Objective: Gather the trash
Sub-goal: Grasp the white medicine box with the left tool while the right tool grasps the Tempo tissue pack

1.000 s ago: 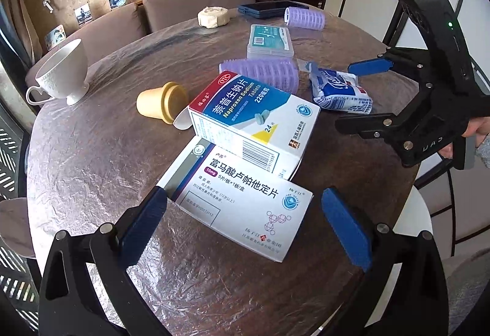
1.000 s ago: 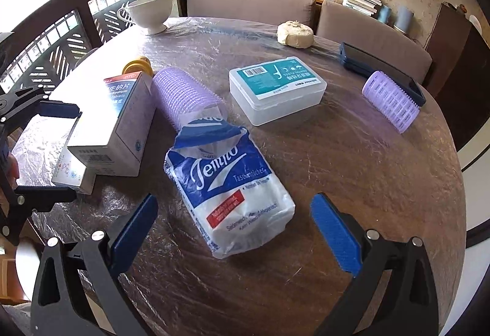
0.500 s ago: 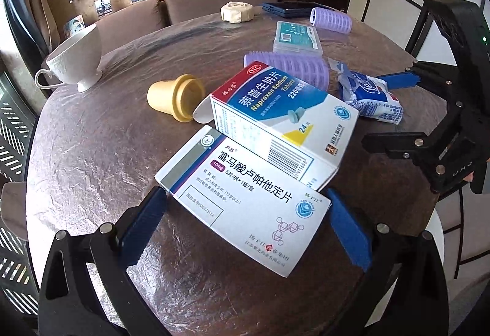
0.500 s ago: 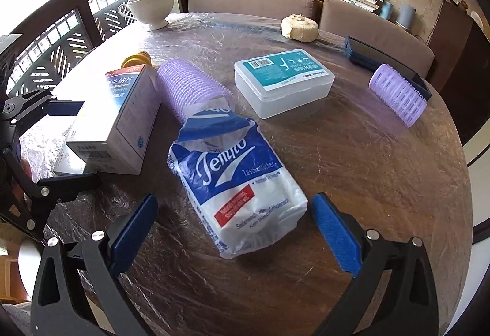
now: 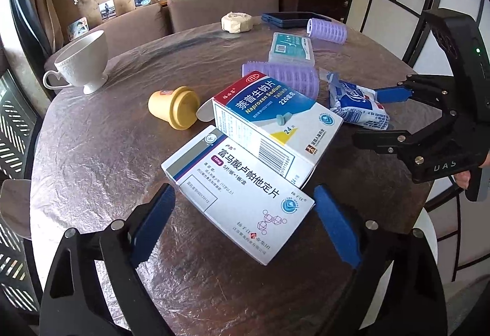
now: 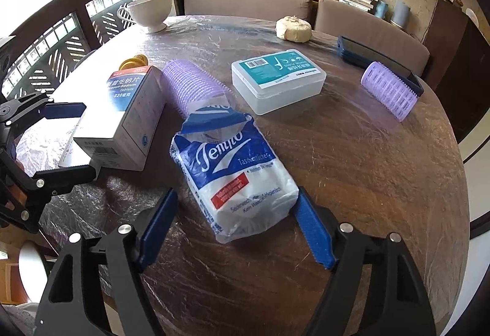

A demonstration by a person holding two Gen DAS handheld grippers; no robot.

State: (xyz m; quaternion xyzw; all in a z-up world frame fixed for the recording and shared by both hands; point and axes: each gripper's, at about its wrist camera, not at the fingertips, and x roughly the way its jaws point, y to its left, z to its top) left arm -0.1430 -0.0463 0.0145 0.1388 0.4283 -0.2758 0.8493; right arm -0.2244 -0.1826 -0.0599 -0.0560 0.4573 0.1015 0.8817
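Note:
A flat white medicine box [image 5: 235,192] lies near the table's front edge, its near end between the fingers of my open left gripper [image 5: 242,225]. A taller Naproxen box [image 5: 272,125] leans on it, also seen in the right wrist view [image 6: 122,118]. A blue-and-white Tempo tissue pack [image 6: 232,177] lies between the blue fingers of my open right gripper [image 6: 235,225]; the fingers stand beside its near end. The pack shows in the left wrist view [image 5: 358,105], with the right gripper [image 5: 386,112] around it.
On the round brown table [image 6: 367,183]: a white cup [image 5: 82,60], a yellow cap [image 5: 176,106], a large purple hair roller [image 6: 193,85], a small purple roller [image 6: 389,89], a clear plastic box [image 6: 277,79], a dark tablet [image 6: 367,54], a beige lump [image 6: 294,28]. Chairs stand behind.
Both grippers have moved forward. The flat box's near end now lies between the left fingers, and the tissue pack's near end between the right fingers. Both stay open.

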